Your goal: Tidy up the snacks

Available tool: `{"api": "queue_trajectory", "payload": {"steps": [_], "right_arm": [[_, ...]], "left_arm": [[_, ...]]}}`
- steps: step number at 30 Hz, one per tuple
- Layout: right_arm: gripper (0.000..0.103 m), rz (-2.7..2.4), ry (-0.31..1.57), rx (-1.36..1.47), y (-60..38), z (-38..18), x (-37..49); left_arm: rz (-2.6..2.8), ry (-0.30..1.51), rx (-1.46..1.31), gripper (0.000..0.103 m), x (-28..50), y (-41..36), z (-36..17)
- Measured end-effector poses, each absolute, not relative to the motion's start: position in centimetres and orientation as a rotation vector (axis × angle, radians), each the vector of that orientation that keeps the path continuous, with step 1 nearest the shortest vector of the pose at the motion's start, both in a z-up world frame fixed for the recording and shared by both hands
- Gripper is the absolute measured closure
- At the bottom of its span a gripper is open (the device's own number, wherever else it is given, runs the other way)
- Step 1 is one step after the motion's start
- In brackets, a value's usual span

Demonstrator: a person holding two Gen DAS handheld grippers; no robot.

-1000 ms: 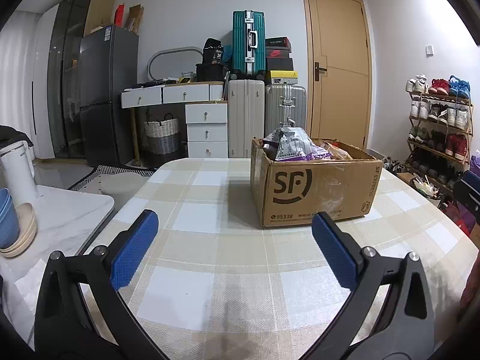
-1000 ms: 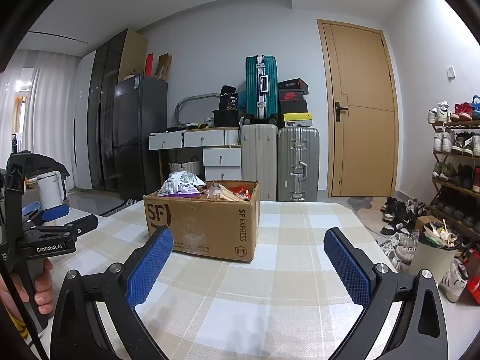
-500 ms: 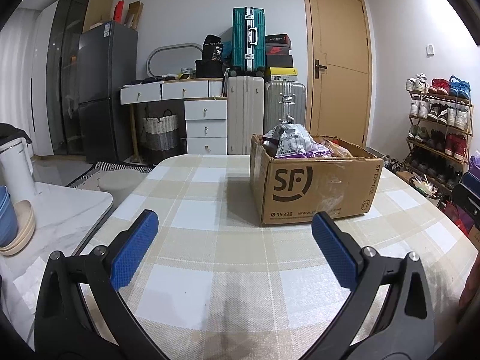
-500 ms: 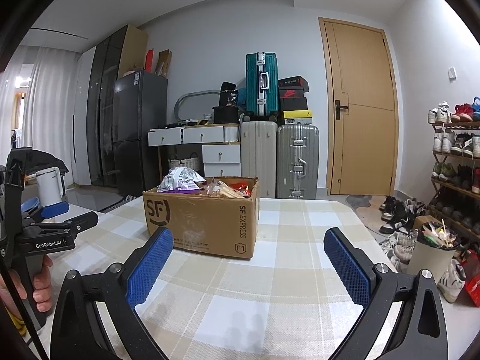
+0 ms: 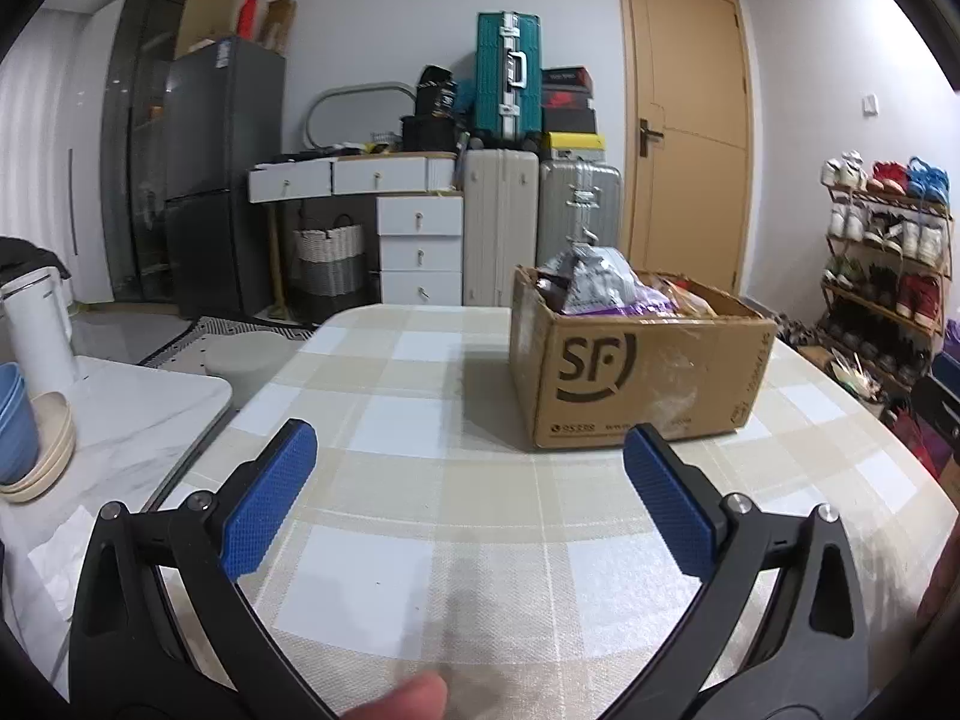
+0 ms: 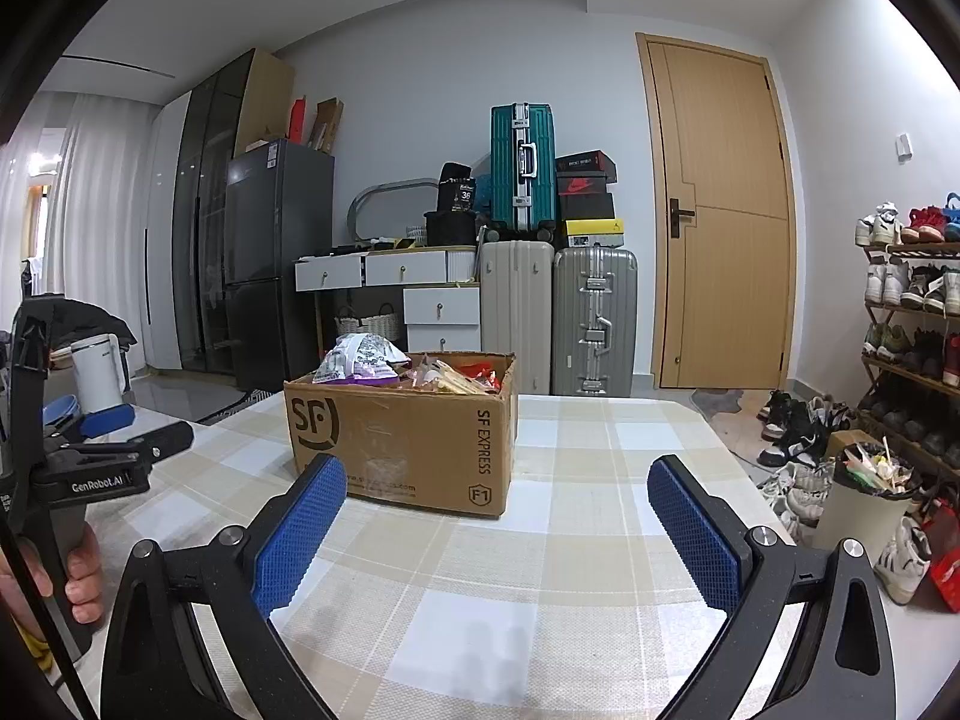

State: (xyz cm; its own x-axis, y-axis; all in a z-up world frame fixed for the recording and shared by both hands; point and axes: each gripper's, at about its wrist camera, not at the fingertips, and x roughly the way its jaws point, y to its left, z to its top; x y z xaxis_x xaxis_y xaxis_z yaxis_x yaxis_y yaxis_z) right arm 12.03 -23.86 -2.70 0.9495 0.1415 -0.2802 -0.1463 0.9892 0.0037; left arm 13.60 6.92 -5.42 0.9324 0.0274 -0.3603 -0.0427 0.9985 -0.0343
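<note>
Hovering wide open and empty over the checked table (image 6: 540, 612), both left gripper (image 5: 462, 483) and right gripper (image 6: 497, 507) facing the cardboard box (image 6: 408, 444) heaped with snack packets (image 6: 360, 357); fits either start or finish, no move settled

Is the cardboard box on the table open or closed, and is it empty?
Open and not empty: the cardboard box has no flaps over its top, and snack packets rise above its rim.
</note>
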Motion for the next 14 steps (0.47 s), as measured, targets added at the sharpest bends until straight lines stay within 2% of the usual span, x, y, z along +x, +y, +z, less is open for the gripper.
{"api": "queue_trajectory", "payload": {"steps": [14], "right_arm": [[0.001,0.146,0.292,-0.014,-23.88,-2.74,12.08]], "left_arm": [[0.003,0.355,-0.015,0.001,13.19,6.17,-5.44]]}}
